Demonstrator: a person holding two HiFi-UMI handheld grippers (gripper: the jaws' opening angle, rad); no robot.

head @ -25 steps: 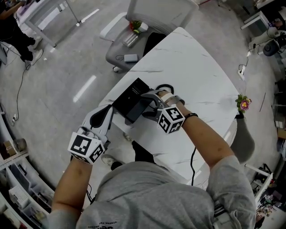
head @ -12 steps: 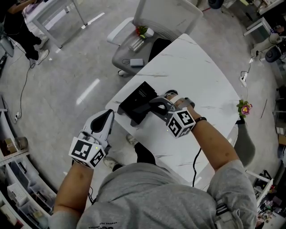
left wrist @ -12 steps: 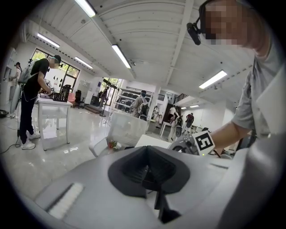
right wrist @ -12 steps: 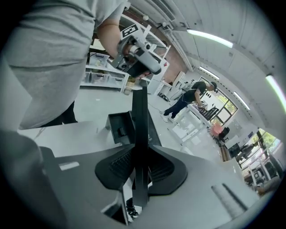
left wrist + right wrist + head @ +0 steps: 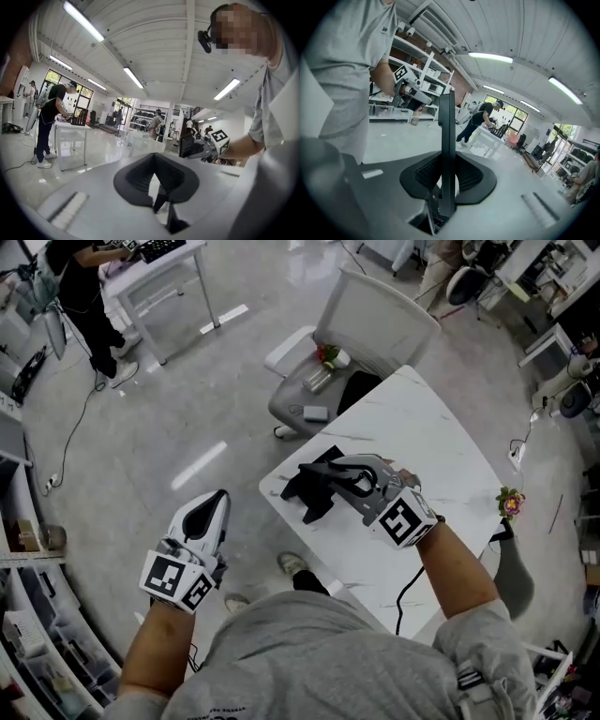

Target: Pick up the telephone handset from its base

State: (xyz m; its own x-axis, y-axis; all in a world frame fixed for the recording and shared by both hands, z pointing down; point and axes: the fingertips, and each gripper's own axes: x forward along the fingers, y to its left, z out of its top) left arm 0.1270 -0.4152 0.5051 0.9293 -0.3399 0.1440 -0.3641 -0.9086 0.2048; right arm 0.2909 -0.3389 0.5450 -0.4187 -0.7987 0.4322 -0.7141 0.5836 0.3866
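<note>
In the head view my right gripper [image 5: 330, 480] is shut on the black telephone handset [image 5: 309, 489] and holds it in the air above the white marble table [image 5: 441, 456]. Only a black corner of the base [image 5: 328, 455] shows behind the handset. The right gripper view has the handset [image 5: 446, 154] as a dark upright bar pinched between the jaws of my right gripper [image 5: 443, 206]. My left gripper [image 5: 218, 497] hangs over the floor to the left of the table, jaws together with nothing in them. In the left gripper view, my left gripper [image 5: 159, 204] faces the lifted handset [image 5: 186, 145].
A white chair [image 5: 375, 315] with small items on its seat [image 5: 316, 412] stands at the table's far side. A small flower [image 5: 511, 504] sits at the table's right edge. A person [image 5: 84, 296] works at a white desk far back left.
My right gripper has closed on the handset and lifted it up off the base. My left gripper has risen and drawn away from the table's edge to the left.
</note>
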